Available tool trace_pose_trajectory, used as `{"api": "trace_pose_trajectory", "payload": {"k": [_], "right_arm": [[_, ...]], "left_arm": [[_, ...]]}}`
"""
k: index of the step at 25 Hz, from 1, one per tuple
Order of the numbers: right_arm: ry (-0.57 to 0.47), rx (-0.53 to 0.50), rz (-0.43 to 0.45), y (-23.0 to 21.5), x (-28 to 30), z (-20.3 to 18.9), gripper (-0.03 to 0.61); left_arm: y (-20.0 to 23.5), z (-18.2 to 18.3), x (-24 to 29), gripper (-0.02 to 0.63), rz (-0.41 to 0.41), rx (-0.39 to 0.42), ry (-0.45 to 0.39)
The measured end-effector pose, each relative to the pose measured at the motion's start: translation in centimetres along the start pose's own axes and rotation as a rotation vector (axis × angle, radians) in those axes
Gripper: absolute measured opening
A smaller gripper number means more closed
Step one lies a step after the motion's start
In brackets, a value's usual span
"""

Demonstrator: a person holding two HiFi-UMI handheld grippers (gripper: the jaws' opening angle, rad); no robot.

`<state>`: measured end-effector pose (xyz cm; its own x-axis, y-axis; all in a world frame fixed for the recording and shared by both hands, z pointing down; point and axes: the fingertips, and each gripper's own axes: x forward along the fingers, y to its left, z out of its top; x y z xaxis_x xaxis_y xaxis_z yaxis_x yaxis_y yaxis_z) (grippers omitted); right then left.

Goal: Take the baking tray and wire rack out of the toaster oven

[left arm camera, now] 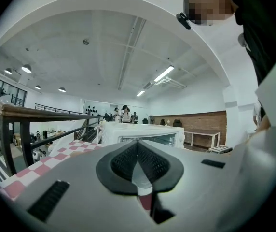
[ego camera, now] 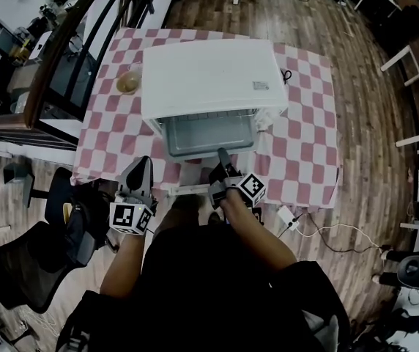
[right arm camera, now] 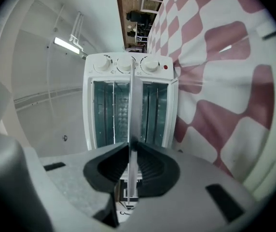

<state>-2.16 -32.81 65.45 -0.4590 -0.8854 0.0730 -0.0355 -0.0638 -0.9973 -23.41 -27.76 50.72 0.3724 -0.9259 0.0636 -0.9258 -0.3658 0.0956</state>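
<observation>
Jaws of our right gripper (right arm camera: 131,146) are pressing together on the thin front edge of the baking tray (right arm camera: 134,105). We are seeing the tray edge-on, as a pale strip running from the pads into the middle of the toaster oven (right arm camera: 128,64). That view is rolled sideways, so the oven's three knobs (right arm camera: 124,63) are sitting along the top and the red-and-white checked tablecloth (right arm camera: 215,57) is filling the right side.

Our left gripper (left arm camera: 138,143) is showing its jaws together with nothing between them. Its view is looking level at the oven (left arm camera: 143,132), with a railing (left arm camera: 36,112) and distant people (left arm camera: 124,114) behind.

Only the head view is showing both grippers at once. The right gripper (ego camera: 224,155) is reaching to the open mouth of the oven (ego camera: 209,75), while the left gripper (ego camera: 142,163) is hovering apart from it, near the table's front edge. Inside the mouth we are seeing a grey tray floor; we cannot tell the wire rack from it. A small round dish (ego camera: 129,81) is sitting left of the oven, its contents unclear.
</observation>
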Motion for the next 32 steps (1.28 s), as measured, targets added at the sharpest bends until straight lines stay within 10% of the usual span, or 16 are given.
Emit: {"api": "trace_pose_trajectory", "payload": {"k": [21,32], "right_arm": [[0.103,0.011,-0.007,0.0,-10.1,-0.7,0.057],[-0.004,0.045,-0.027,-0.5,-18.2,3.6,0.055]], "left_arm": [[-8.0,-0.3,-4.2,-0.006,-0.002,0.02,-0.002],[-12.4,-1.2,-1.6,-0.006,-0.112,0.024,0.023]]}}
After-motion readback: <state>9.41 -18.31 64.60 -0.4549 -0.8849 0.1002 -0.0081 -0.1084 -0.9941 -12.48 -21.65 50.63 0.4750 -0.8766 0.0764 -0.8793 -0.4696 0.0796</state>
